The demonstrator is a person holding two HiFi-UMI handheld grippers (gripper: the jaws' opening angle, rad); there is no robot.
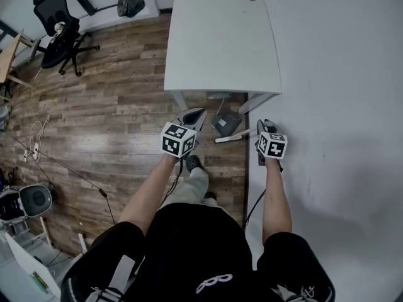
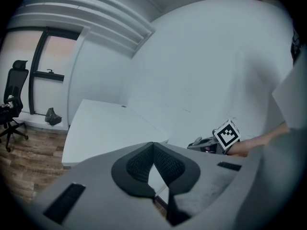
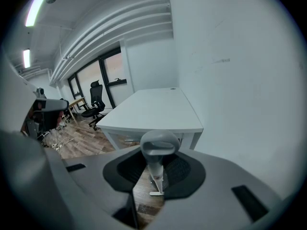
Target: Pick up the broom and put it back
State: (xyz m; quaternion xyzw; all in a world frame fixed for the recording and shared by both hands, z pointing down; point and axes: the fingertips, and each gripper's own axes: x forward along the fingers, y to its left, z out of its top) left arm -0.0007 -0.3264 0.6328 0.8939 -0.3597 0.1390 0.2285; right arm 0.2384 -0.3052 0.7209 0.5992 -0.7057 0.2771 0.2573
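Note:
The broom [image 1: 234, 135] is a pale shaft running from my right gripper [image 1: 264, 126] down and left toward the wood floor. In the right gripper view its grey looped handle end [image 3: 159, 145] sits between the black pads, with the shaft dropping to a small white foot [image 3: 156, 193] on the floor. My right gripper [image 3: 159, 163] is shut on that handle end. My left gripper [image 1: 194, 114] hovers to the left of the broom with its jaws together and nothing in them. Its pads [image 2: 139, 166] meet at the tip in the left gripper view, where the right gripper's marker cube [image 2: 226, 134] shows.
A white table [image 1: 220, 36] stands against the white wall [image 1: 340, 106] just ahead. A grey dustpan-like thing [image 1: 225, 122] sits by its front legs. An office chair [image 1: 63, 36] is far left, and cables [image 1: 38, 137] trail over the wood floor. My shoe [image 1: 194, 163] is below the left gripper.

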